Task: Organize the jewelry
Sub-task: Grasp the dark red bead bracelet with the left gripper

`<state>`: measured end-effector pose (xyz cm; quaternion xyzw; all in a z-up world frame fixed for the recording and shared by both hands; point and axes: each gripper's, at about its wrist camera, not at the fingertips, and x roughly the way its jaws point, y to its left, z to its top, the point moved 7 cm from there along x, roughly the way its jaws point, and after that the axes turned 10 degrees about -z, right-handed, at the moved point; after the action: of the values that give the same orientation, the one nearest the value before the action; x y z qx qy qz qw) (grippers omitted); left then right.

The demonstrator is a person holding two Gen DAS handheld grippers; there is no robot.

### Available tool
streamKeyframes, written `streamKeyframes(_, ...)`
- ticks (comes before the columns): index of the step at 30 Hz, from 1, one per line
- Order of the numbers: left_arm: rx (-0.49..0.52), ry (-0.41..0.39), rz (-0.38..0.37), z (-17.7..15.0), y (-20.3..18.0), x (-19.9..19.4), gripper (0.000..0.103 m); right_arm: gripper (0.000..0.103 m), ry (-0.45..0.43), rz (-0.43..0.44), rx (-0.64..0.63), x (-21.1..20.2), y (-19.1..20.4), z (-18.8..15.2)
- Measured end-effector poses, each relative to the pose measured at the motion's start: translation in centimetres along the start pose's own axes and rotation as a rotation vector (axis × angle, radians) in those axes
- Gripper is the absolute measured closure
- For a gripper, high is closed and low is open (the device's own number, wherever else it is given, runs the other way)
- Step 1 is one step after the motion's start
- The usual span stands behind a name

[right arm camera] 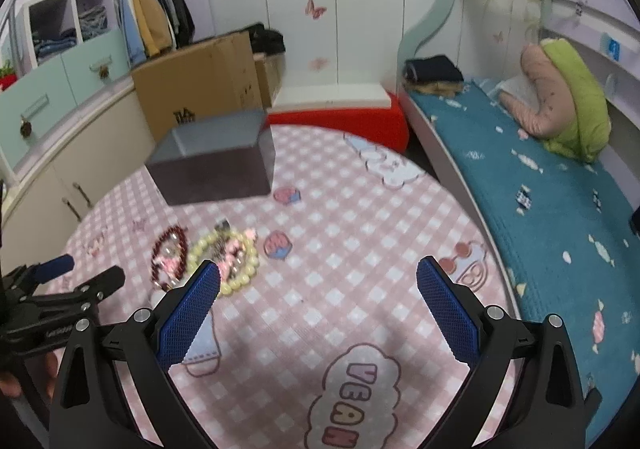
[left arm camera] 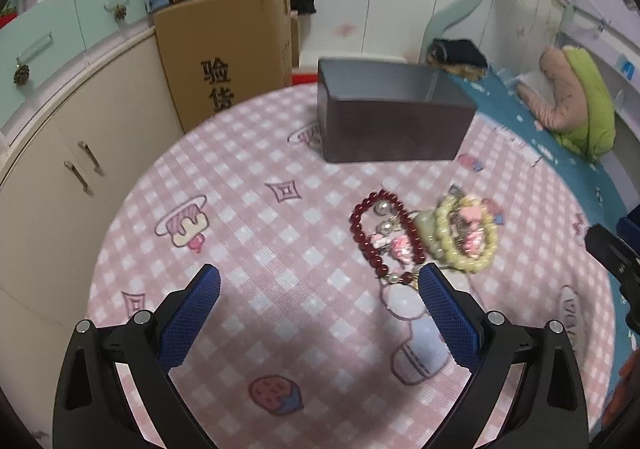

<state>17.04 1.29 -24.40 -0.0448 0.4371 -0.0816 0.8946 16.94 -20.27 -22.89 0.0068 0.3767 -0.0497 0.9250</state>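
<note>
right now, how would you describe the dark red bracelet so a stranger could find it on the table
On the round table with the pink checked cloth, look in front of the dark box for a small heap of jewelry. The red bracelet is its left loop of small dark red beads, beside the pale yellow-green bracelet with bigger beads.

The left gripper and right gripper share black, triangular-cutout arms studded with round silver screws. Each finger carries a blue, cross-hatched pad. Bare fingers show beneath.

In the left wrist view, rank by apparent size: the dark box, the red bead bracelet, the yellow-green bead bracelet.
1. Dark box, clearly largest.
2. Red bead bracelet and yellow-green bead bracelet look about alike; blur prevents ranking them.
</note>
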Motion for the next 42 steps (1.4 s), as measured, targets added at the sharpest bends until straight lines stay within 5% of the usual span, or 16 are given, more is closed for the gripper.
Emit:
streamKeyframes(19, -0.043, 0.105, 0.068, 2.9, 3.2, 5.8, 0.014, 0.007, 0.094, 0.042, -0.025, 5.2, 1.9, -0.3)
streamKeyframes(28, 0.01, 0.071, 0.021, 3.6, 3.3, 5.5, 0.057, 0.007, 0.107, 0.051, -0.039, 6.3, 2.6, 0.0)
streamKeyframes(30, 0.047, 0.045, -0.032, 3.7, 3.1, 5.3, 0.096, 0.007, 0.106, 0.046, -0.05, 6.4, 2.8, 0.0)
streamKeyframes(42, 0.034, -0.043, -0.19, 3.9, 2.7, 0.6, 0.097, 0.008, 0.124, 0.043, -0.12, 7.7, 4.2, 0.0)
